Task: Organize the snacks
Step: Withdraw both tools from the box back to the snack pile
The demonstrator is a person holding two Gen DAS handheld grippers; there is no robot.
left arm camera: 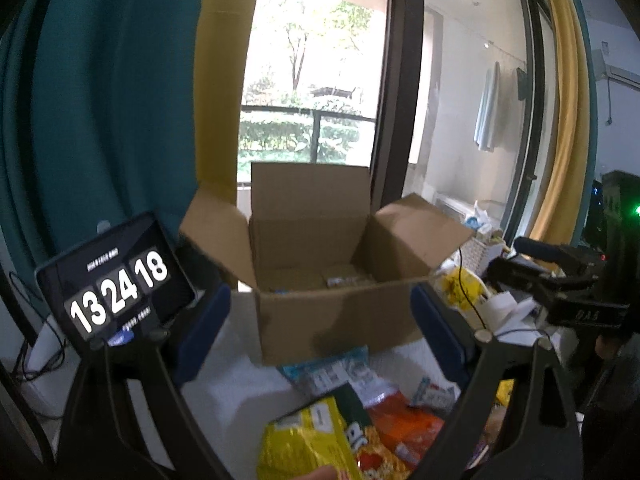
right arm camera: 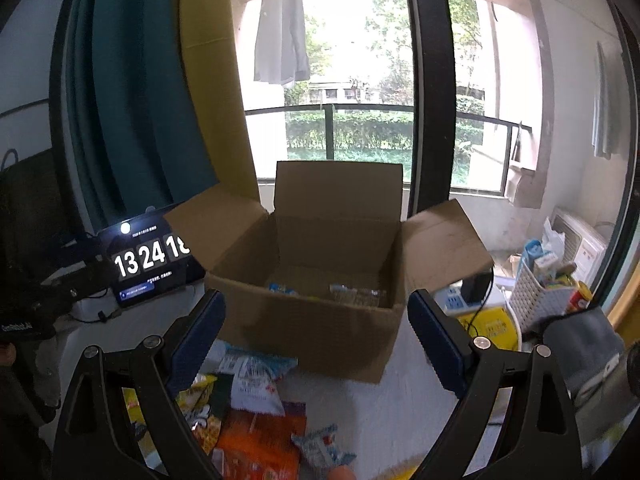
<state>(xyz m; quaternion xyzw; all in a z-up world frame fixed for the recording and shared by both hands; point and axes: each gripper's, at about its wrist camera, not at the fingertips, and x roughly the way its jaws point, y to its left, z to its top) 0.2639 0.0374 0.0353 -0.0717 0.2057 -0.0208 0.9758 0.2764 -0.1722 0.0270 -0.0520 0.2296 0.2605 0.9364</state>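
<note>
Probably a home: curtains (left arm camera: 120, 92); balcony laundry (right arm camera: 282, 28); cluttered table (right arm camera: 400, 412).

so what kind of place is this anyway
Most likely a room in a home, by a balcony. A sliding glass door opens onto a railed balcony with a shirt hung to dry, and teal curtains hang beside it.
</note>
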